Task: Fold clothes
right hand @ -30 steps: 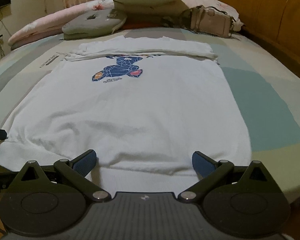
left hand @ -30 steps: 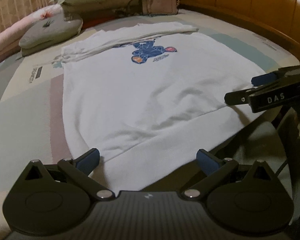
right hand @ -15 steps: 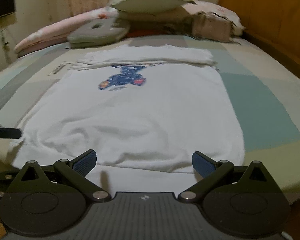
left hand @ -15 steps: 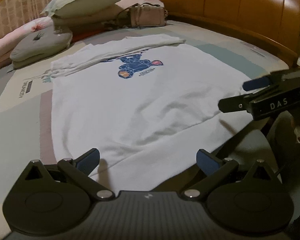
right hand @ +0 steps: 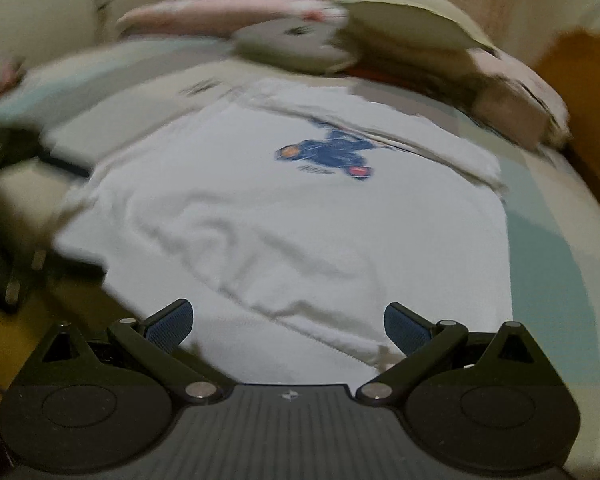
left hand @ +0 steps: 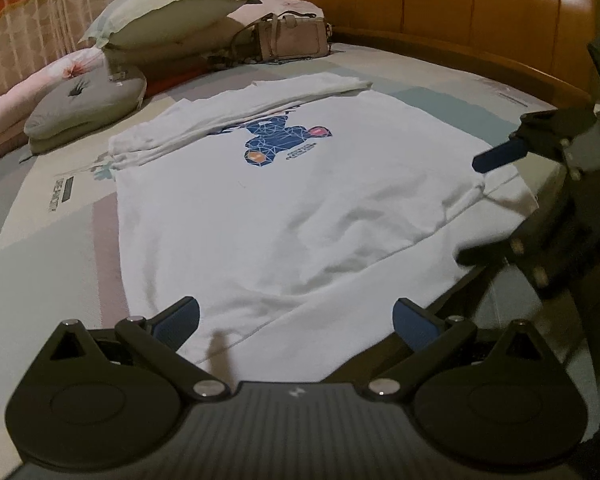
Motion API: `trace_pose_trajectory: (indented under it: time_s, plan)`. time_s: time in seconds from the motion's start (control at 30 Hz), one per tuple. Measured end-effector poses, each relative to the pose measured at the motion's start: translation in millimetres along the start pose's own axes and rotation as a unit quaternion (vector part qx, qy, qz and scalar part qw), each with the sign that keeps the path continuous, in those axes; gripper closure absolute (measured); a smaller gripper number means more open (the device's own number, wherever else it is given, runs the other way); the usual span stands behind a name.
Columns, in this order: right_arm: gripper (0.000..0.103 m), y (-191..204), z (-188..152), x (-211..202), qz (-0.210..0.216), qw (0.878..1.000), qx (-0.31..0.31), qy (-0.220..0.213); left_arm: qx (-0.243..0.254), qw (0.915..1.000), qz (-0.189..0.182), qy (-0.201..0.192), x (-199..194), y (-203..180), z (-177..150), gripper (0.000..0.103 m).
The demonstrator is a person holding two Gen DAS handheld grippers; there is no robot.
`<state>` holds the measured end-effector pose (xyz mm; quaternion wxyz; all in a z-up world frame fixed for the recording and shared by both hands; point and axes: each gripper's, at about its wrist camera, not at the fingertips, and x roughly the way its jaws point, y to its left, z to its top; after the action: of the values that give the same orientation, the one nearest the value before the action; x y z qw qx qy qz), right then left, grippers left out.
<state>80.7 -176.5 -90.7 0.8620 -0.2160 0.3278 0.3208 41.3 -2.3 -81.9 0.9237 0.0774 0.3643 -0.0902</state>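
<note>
A white T-shirt [left hand: 284, 200] with a blue bear print [left hand: 284, 140] lies flat on the bed, its top part folded over at the far end. The left gripper [left hand: 296, 320] is open just above the shirt's near hem, nothing between its fingers. From the left wrist view the right gripper [left hand: 472, 208] shows at the right, open at the hem's right corner. In the blurred right wrist view the T-shirt [right hand: 300, 220] fills the middle and the right gripper [right hand: 288, 326] is open over the hem. The left gripper's fingers [right hand: 64, 164] show faintly at the left edge.
Pillows [left hand: 164, 12], a grey cushion [left hand: 88, 108] and a beige handbag [left hand: 292, 38] lie at the far end of the bed. A wooden headboard [left hand: 460, 12] runs along the right. The patterned bedsheet [left hand: 48, 240] is bare left of the shirt.
Both grippers have moved in toward the hem. The right gripper has swung and tilted, its view now blurred, and it sits closer to the shirt's right corner.
</note>
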Motion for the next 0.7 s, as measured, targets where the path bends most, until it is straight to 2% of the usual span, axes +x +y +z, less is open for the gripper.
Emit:
trace_pose_trajectory:
  time_s: [0.13,0.3,0.6,0.7]
  plan:
    - [0.0,18.8,-2.3,5.6,0.005,0.995,-0.097,0.024,-0.004,1.0,-0.002,0.0,2.8,1.2,2.9,0.001]
    - [0.0,39.0,-4.7,24.9,-0.024,0.986,-0.157,0.049,-0.006,0.9999,-0.012,-0.005,0.0,0.2,5.9,0.001]
    - [0.0,40.8,-3.7,1.9,-0.103,0.978,-0.181,0.014,0.029,0.9986,-0.043,-0.011,-0.6,-9.9,11.5,0.001]
    - [0.0,30.4,3.7,-8.1,-0.131,0.979,-0.155,-0.013,0.045,0.9972,-0.058,-0.013,5.7,-18.8,15.1,0.001]
